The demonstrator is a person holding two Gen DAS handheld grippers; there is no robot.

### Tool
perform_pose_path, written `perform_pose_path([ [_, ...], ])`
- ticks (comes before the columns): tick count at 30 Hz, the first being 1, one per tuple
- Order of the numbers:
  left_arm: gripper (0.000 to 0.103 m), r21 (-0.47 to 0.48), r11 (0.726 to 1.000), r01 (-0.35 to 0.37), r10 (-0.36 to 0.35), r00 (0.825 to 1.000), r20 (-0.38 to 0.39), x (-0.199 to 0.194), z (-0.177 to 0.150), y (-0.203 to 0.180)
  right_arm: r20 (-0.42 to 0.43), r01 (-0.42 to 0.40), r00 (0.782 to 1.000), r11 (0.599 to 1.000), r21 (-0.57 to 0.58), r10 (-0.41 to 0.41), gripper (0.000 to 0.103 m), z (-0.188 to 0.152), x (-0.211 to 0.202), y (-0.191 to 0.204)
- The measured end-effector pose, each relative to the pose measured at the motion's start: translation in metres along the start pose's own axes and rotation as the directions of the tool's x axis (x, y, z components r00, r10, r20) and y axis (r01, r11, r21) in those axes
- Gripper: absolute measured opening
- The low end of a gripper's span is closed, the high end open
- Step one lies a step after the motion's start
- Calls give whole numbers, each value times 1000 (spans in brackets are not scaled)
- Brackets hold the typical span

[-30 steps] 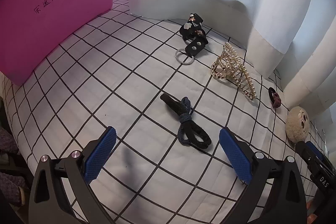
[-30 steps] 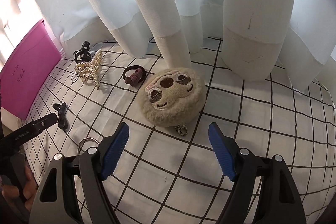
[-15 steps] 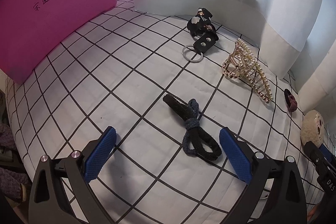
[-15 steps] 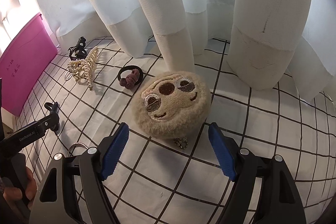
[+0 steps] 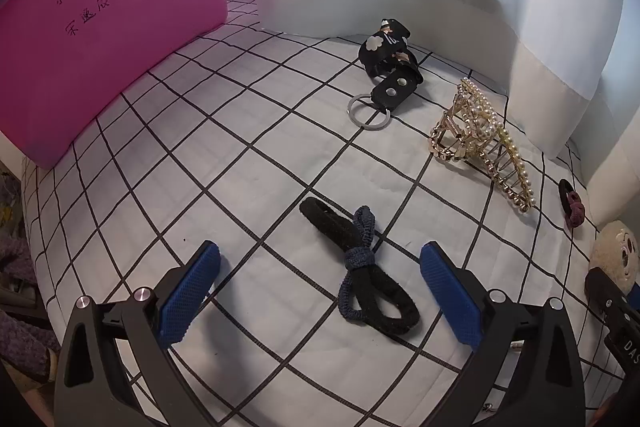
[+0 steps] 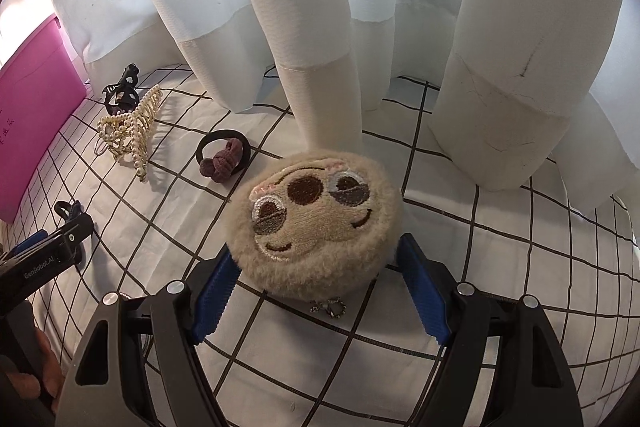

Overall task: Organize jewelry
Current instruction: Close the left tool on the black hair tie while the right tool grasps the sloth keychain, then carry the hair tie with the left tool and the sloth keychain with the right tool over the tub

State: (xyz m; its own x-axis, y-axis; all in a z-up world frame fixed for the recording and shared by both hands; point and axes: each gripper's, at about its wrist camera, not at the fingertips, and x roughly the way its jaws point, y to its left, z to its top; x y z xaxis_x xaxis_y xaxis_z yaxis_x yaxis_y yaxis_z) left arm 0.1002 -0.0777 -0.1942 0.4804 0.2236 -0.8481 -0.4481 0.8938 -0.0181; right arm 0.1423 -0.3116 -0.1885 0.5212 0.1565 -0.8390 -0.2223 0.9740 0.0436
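Right gripper [image 6: 316, 291] is spread wide around the fuzzy sloth pouch [image 6: 314, 215], pads not seen touching, while the left gripper [image 5: 320, 291], also wide, is hovered at the knotted hair ties [image 5: 360, 263], pearl claw clip [image 5: 480, 143] at 2 o'clock.

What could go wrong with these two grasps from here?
Right hand-held gripper straddles the plush sloth face low; soft fur may squash or slip, and its ball chain could snag. Left hand-held gripper stands open over the knotted hair ties, so it might lift both together.
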Motion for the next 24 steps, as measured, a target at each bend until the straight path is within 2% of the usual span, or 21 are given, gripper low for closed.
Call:
perform_pose_path([
  [7,95,-6,1000,5,-5,1000,31,-11,-12,2,33,14,999,999,-42,-12,74,-3,1,5],
  [12,73,-35,999,-14,16,998,61,-16,-13,9,43,7,999,999,-51,-5,73,-5,0,8],
  [13,66,-33,999,-13,15,998,66,-16,-13,9,45,8,999,999,-54,-6,67,-6,0,9],
  [15,53,-17,1000,-6,7,997,75,-19,-14,6,51,6,999,998,-55,-3,66,-6,-2,9],
  [17,27,5,1000,2,-2,996,84,-21,-16,2,57,0,998,998,-55,3,64,-7,-4,9],
  [19,18,25,1000,3,-5,996,86,-22,-18,-2,69,-10,998,999,-51,14,63,-8,-6,7],
  [24,15,11,999,36,-37,996,79,-25,-19,3,84,-52,995,998,-35,55,62,-10,-13,3],
])
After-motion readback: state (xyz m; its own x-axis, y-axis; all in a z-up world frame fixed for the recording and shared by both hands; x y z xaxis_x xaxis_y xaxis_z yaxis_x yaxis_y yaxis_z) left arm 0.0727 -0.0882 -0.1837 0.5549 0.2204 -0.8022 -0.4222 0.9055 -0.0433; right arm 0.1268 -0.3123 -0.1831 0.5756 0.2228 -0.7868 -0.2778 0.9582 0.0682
